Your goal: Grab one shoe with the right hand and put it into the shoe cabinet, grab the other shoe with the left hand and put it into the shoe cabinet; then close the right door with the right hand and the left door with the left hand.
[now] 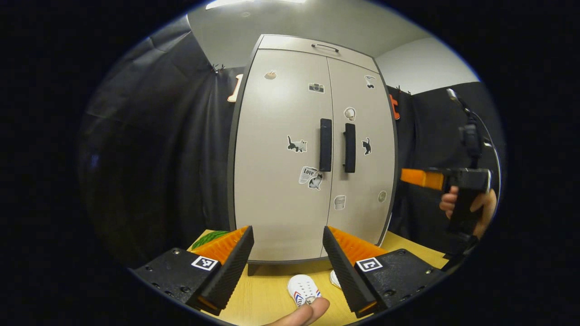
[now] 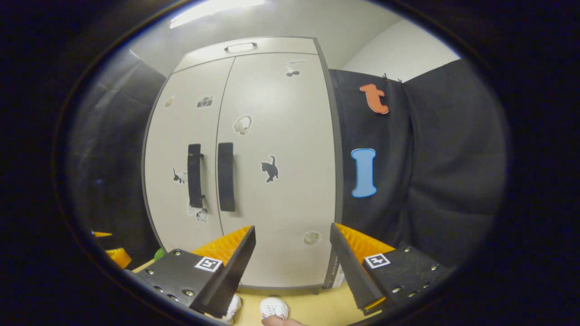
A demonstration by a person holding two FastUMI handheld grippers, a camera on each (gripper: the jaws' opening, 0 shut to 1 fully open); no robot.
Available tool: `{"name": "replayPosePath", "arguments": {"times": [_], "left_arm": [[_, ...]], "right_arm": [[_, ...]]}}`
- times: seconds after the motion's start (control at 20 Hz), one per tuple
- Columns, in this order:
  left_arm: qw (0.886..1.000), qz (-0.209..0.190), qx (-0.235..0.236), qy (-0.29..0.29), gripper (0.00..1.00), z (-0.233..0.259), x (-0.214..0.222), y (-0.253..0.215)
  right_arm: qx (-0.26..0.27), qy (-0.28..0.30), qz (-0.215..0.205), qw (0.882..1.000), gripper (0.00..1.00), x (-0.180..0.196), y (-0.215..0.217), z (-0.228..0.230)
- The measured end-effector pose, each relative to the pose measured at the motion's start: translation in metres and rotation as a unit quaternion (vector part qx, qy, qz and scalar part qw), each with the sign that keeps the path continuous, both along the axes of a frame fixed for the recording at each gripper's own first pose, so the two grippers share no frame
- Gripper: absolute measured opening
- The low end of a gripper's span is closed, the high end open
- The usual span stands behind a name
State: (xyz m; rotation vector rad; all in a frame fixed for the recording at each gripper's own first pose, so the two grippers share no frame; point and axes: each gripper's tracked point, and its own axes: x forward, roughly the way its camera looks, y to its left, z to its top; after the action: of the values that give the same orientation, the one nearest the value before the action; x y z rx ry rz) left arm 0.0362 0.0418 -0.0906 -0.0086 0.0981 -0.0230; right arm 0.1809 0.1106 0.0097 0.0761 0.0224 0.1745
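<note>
Closed cabinet doors [image 1: 312,149] face both grippers, left [image 1: 287,267] and right [image 2: 292,267], fingers spread wide, empty.

On the shoe cabinet [image 1: 312,149], 1 sticker [image 1: 307,174] on the left door [image 1: 281,154] read "Love"; no other text was readable.

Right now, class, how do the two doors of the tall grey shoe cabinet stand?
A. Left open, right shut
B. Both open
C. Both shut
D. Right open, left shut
C: both doors of the tall grey shoe cabinet lie flush, their black handles side by side.
</note>
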Motion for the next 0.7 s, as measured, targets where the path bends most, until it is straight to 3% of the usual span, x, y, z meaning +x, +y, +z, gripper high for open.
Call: {"name": "replayPosePath", "arguments": {"times": [0.25,0.35,0.4,0.45,0.5,0.7], "left_arm": [[1.0,-0.005,0.02,0.012,0.95,-0.016,-0.008,0.01],[1.0,0.014,0.02,0.011,0.95,-0.016,-0.01,0.023],[0.999,0.025,0.018,0.009,0.95,-0.014,-0.01,0.03],[0.999,0.029,0.019,0.002,0.94,-0.011,-0.01,0.034],[0.999,0.03,0.021,-0.004,0.95,-0.009,-0.012,0.036],[0.999,0.024,0.02,-0.006,0.94,-0.011,-0.018,0.043]], "right_arm": [[0.024,-0.014,0.043,0.999,0.98,0.046,0.067,0.036],[0.001,-0.012,0.029,1.0,0.94,0.067,0.083,0.04],[-0.001,-0.018,0.024,1.0,0.98,0.074,0.09,0.043],[0.009,-0.019,0.038,0.999,0.94,0.075,0.104,0.045],[0.012,-0.014,0.046,0.999,0.98,0.078,0.114,0.046],[-0.021,-0.022,0.038,0.999,0.95,0.081,0.128,0.045]]}}
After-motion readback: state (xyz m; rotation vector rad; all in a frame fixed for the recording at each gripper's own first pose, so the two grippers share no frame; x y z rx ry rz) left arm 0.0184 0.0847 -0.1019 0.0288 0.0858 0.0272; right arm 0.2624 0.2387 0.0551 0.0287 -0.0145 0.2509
